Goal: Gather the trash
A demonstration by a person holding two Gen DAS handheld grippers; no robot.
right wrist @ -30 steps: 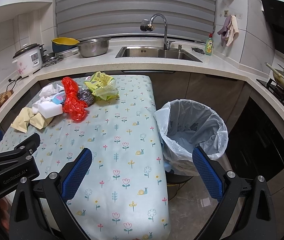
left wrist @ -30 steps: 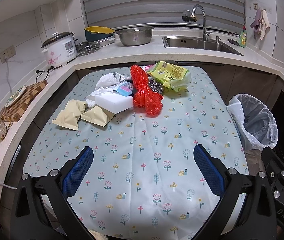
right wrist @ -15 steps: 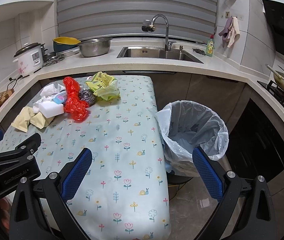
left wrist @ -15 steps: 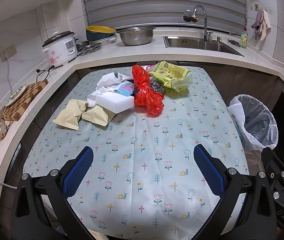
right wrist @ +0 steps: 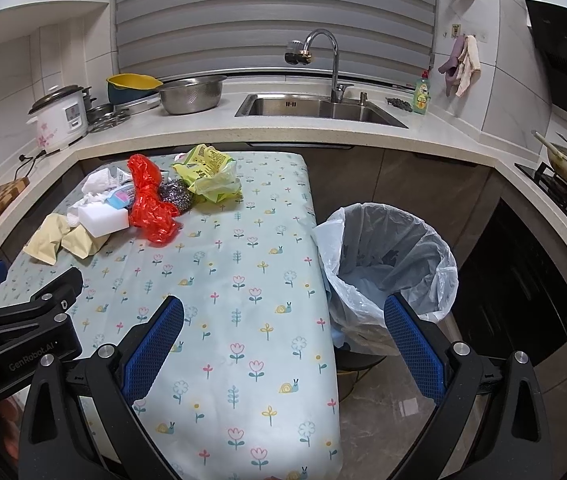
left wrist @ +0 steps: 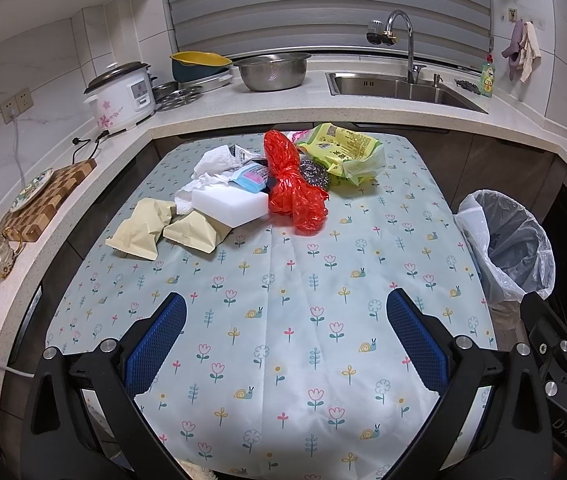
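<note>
**Both grippers apart, trash piled at the desk's far end**

Your left gripper (left wrist: 285, 344) hangs over the near part of the desk (left wrist: 283, 300) covered in a pale floral cloth, its blue pads wide apart and holding nothing. Your right gripper (right wrist: 283, 344) is likewise spread and empty, over the desk's right edge. Take the crumpled red plastic bag (left wrist: 293, 188) as your landmark: the white foam block (left wrist: 229, 204) touches its left side, the beige paper packets (left wrist: 163, 230) lie further left, and the steel scouring ball (left wrist: 314, 174) and yellow-green wrapper (left wrist: 345, 148) sit just right of it. The bin lined with a clear plastic bag (right wrist: 391, 264) stands on the floor, well right of the bag.
</note>
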